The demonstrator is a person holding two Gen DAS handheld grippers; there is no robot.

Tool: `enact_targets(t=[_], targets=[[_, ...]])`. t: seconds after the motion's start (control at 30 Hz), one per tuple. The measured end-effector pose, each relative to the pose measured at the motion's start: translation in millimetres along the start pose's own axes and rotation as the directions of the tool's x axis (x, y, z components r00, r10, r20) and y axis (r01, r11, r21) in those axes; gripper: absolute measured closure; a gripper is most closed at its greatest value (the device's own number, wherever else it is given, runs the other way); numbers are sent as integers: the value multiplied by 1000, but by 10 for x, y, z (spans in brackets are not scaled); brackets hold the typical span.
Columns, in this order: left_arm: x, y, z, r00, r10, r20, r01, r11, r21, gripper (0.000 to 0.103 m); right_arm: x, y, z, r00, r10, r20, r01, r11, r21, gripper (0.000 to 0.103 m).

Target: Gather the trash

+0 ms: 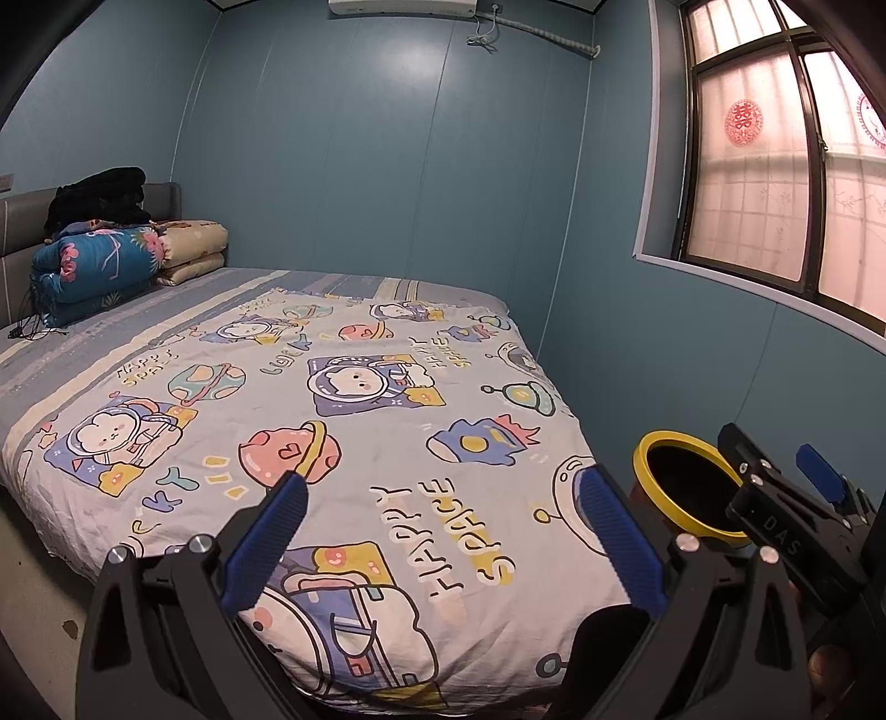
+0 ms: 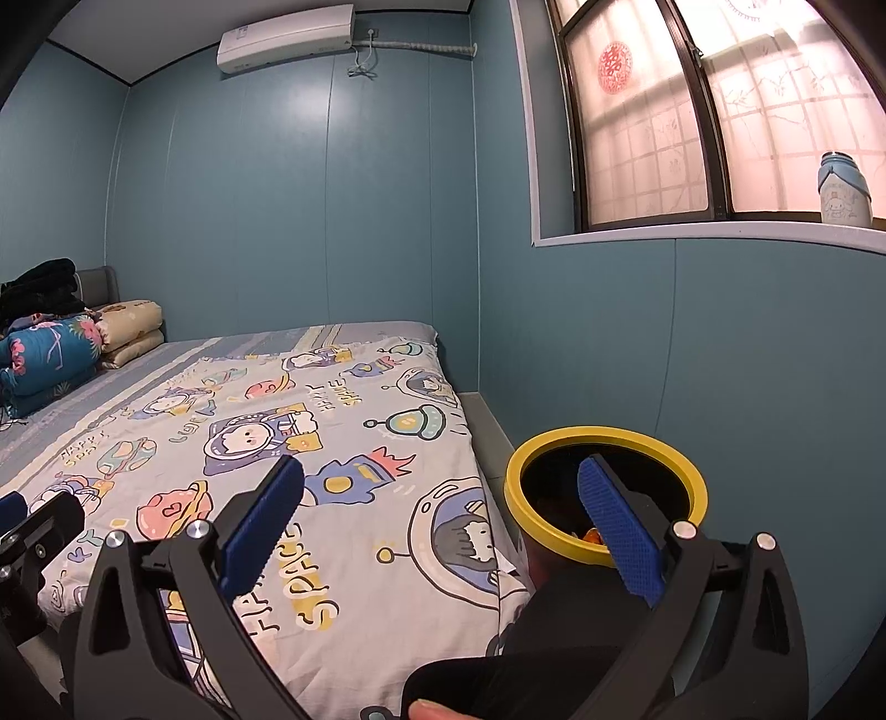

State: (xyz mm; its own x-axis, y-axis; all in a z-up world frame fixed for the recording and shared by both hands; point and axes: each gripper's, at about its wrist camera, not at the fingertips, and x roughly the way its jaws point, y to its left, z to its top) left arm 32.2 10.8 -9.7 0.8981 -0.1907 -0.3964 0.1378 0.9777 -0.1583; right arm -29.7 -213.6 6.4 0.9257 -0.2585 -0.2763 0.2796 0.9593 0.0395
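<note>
A yellow-rimmed trash bin point(image 2: 606, 446) stands on the floor between the bed's right side and the blue wall; something orange point(image 2: 591, 536) lies inside it. It also shows in the left wrist view point(image 1: 659, 443). My left gripper point(image 1: 443, 537) is open and empty above the foot of the bed. My right gripper point(image 2: 443, 531) is open and empty, its right finger over the bin's mouth. The right gripper also shows at the right of the left wrist view point(image 1: 786, 498). No loose trash shows on the bed.
A bed with a cartoon space-print sheet point(image 1: 354, 421) fills the room's middle. Folded quilts point(image 1: 94, 266) and dark clothes point(image 1: 99, 196) sit at the headboard. A window point(image 2: 692, 111) with a blue bottle point(image 2: 844, 188) on its sill is at the right. An air conditioner point(image 2: 285, 36) hangs high.
</note>
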Motion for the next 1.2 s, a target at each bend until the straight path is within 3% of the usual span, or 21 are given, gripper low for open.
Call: enact_targets(t=[1.2], targets=[[83, -6, -13, 999, 0, -33, 1, 1000, 11, 8, 50, 16, -31, 1000, 6, -15, -6, 1000, 2, 8]])
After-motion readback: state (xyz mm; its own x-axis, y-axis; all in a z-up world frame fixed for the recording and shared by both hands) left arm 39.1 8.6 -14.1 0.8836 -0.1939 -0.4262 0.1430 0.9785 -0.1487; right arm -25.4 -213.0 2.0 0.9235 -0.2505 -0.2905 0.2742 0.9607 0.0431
